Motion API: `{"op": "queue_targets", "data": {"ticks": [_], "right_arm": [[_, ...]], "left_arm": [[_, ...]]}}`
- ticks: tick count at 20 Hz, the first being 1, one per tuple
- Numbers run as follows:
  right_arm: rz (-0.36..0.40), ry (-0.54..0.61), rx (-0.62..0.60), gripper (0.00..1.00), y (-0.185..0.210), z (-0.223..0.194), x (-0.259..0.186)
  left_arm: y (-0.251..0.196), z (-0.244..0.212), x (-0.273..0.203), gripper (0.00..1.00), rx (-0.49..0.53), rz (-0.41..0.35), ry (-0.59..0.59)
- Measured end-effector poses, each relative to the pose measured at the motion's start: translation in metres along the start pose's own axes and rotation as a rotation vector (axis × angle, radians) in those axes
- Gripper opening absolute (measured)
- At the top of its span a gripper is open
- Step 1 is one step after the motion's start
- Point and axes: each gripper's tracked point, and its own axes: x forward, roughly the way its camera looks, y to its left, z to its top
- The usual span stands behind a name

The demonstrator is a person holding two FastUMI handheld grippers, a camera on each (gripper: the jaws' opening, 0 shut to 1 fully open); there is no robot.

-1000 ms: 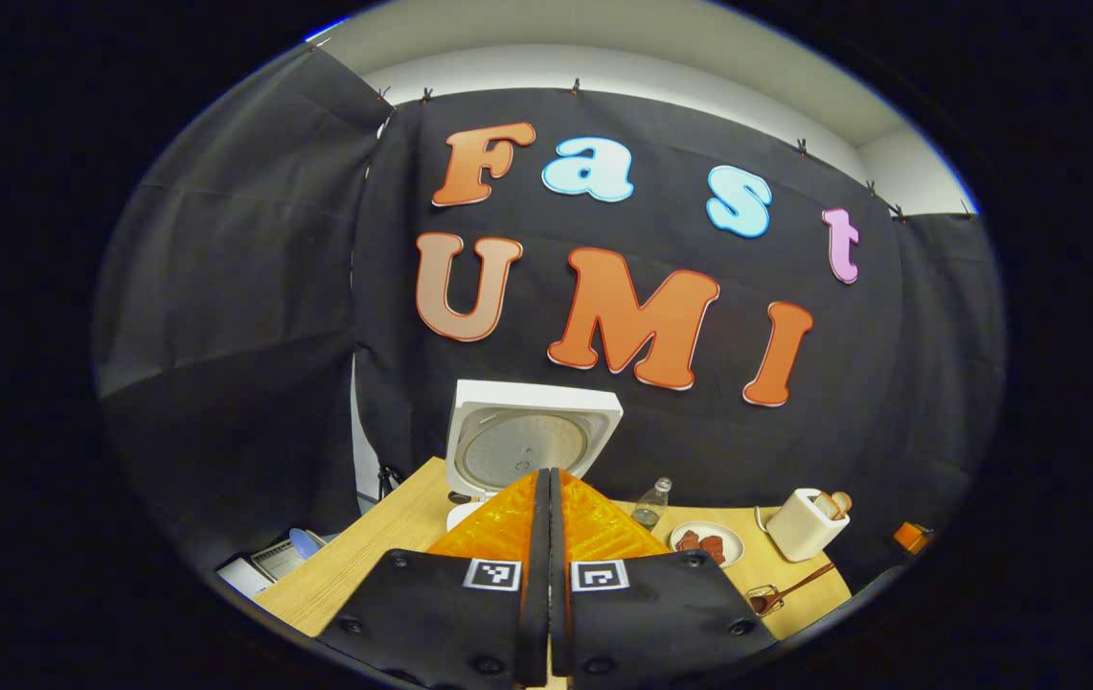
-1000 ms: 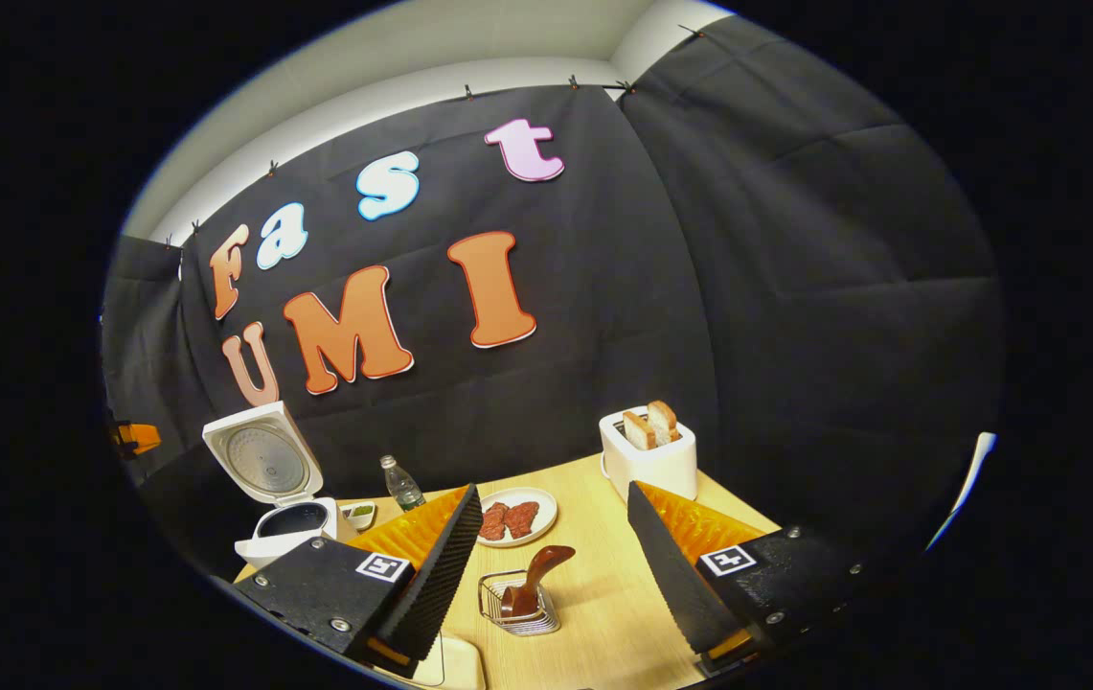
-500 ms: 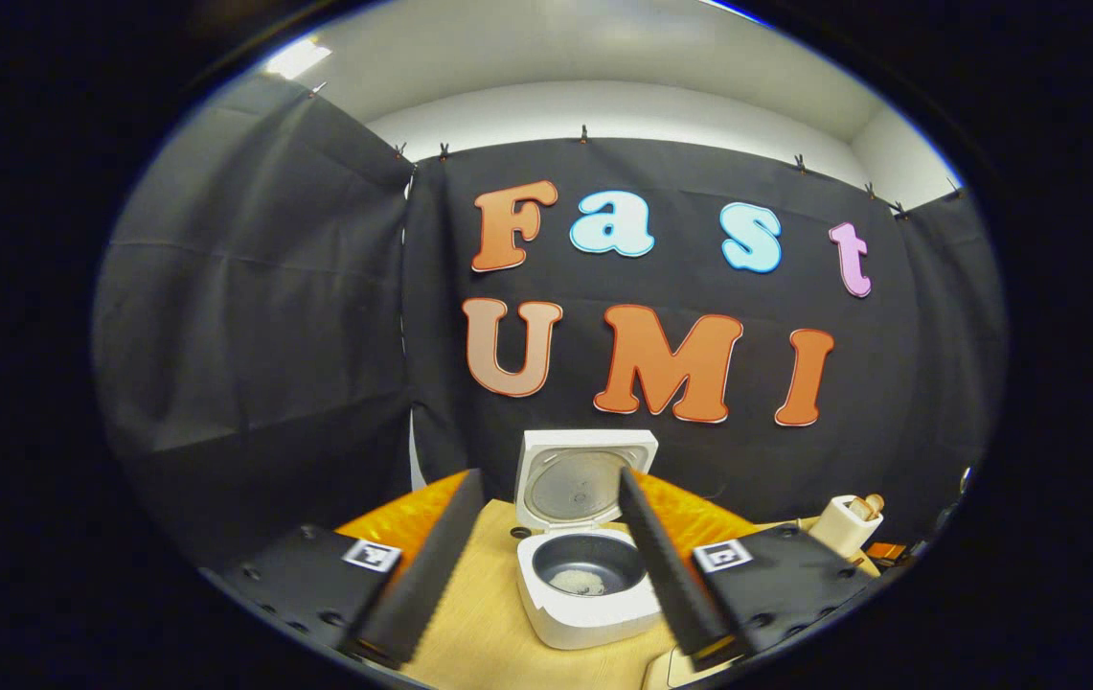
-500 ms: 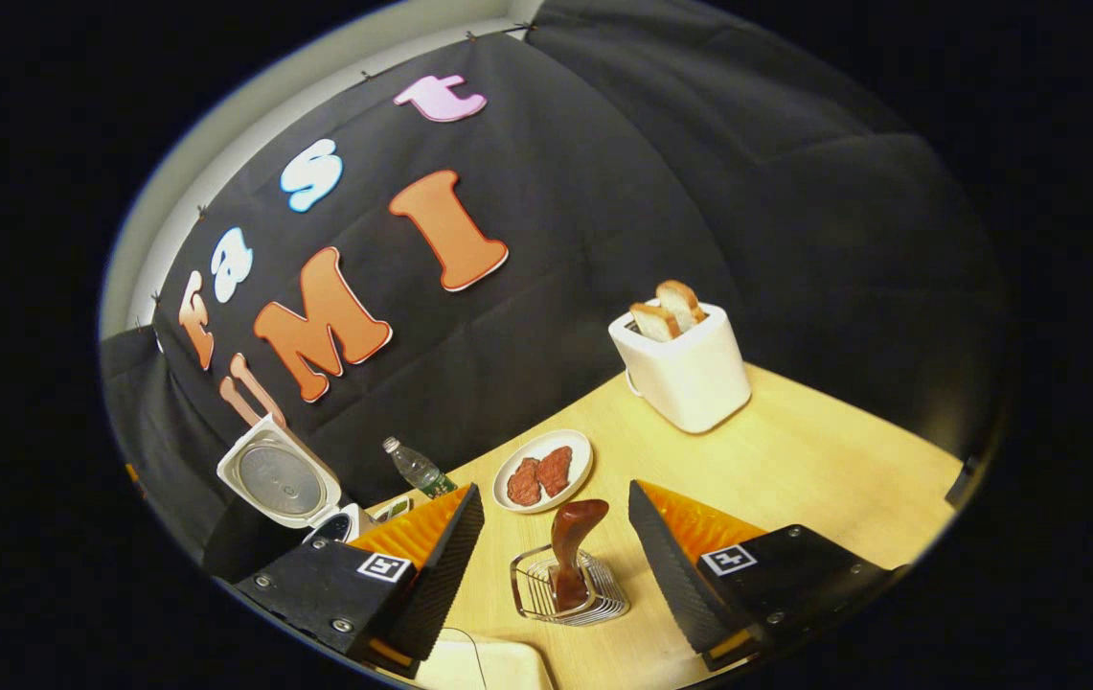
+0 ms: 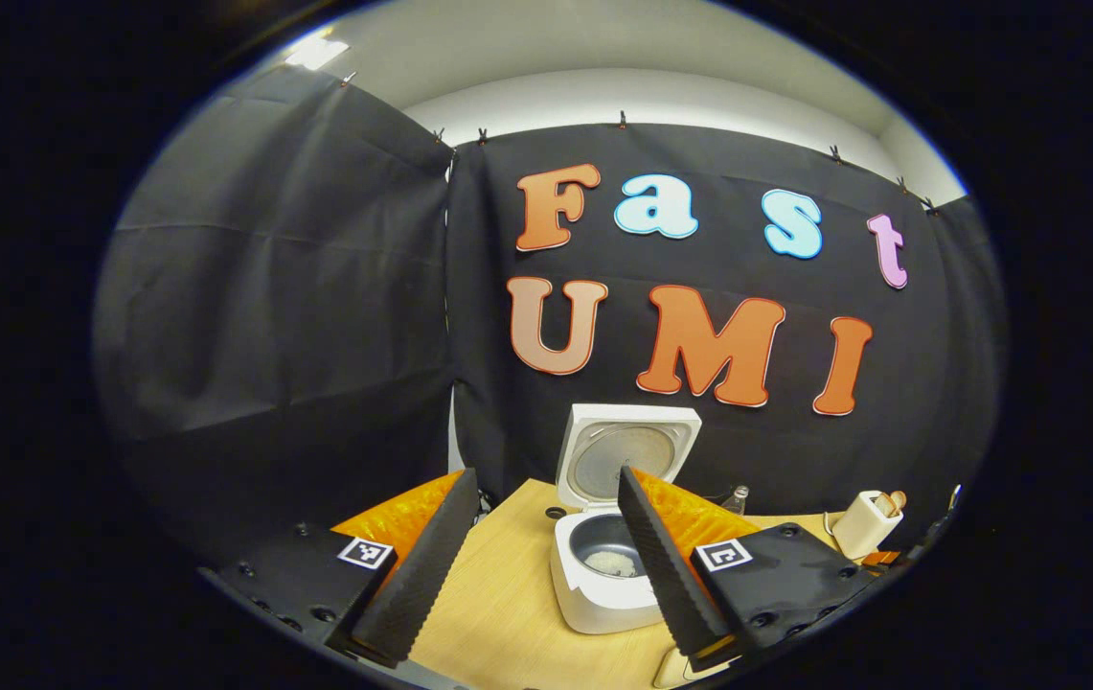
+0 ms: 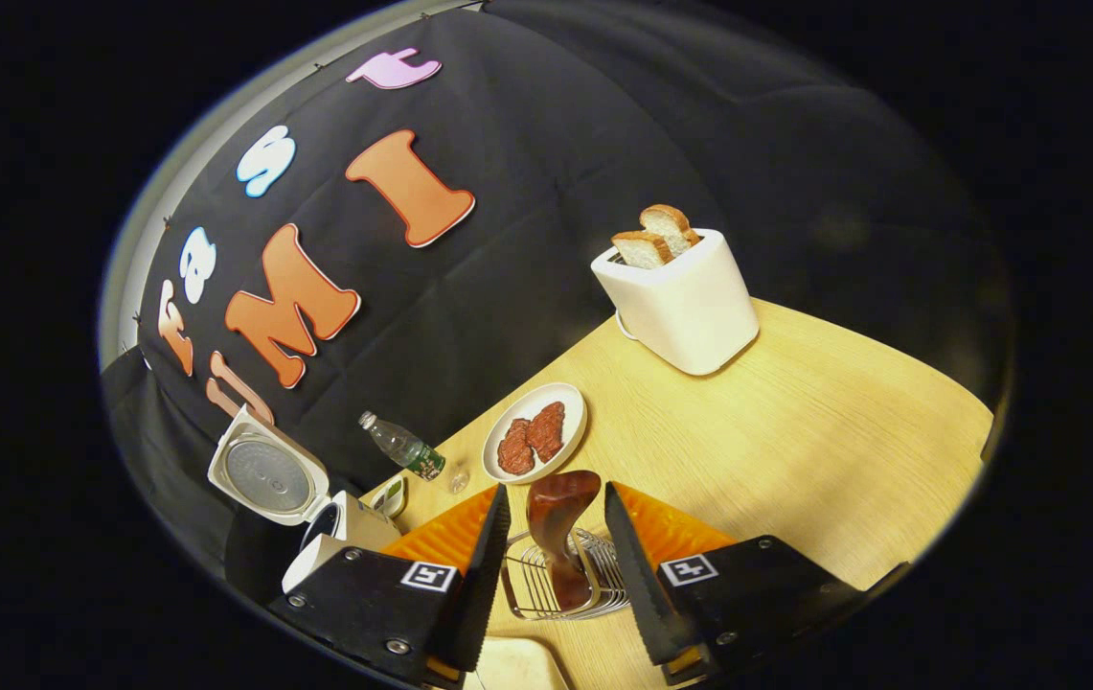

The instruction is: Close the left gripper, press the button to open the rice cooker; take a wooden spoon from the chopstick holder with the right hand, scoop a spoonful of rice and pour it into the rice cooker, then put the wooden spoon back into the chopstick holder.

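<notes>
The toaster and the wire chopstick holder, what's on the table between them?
In the right gripper view, bare wooden table runs from the toaster to the chopstick holder. The plate of meat sits off to one side.

In the right gripper view, the right gripper's (image 6: 556,556) left finger is covering most of the white rice cooker's (image 6: 340,527) body at eight o'clock, and the dark wooden spoon's (image 6: 557,517) lower end is sinking out of sight inside the wire chopstick holder (image 6: 556,585). In the left gripper view, the small clear bottle (image 5: 736,498) at four o'clock is showing too small to tell, and a pale object (image 5: 675,671) at six o'clock is running off the edge.
</notes>
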Motion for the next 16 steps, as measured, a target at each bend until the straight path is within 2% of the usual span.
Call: {"op": "queue_targets", "data": {"ticks": [2,3,5,8,11,14,16], "right_arm": [[0.011,0.026,0.025,0.53,0.0,-0.002,0.003],[0.018,0.033,0.033,0.43,0.002,-0.004,0.003],[0.024,0.03,0.032,0.32,0.004,-0.004,0.005],[0.069,0.092,0.089,0.27,0.017,-0.007,0.002],[0.039,0.072,0.086,0.2,0.012,-0.005,0.011],[0.023,0.055,0.027,0.14,0.019,-0.002,0.01],[0.028,0.042,-0.028,0.14,0.027,0.002,0.001]], "left_arm": [[0.0,-0.001,-0.002,1.0,-0.011,0.004,0.001],[0.0,0.002,-0.001,1.0,-0.015,0.007,-0.009],[-0.001,0.006,0.0,1.0,-0.021,0.01,-0.031],[-0.004,-0.002,0.001,1.0,-0.034,0.006,-0.019],[-0.005,-0.011,-0.001,1.0,-0.04,0.004,-0.001],[0.0,-0.01,-0.001,1.0,-0.031,0.017,0.008],[-0.001,-0.003,-0.002,1.0,-0.037,0.011,-0.001]]}}
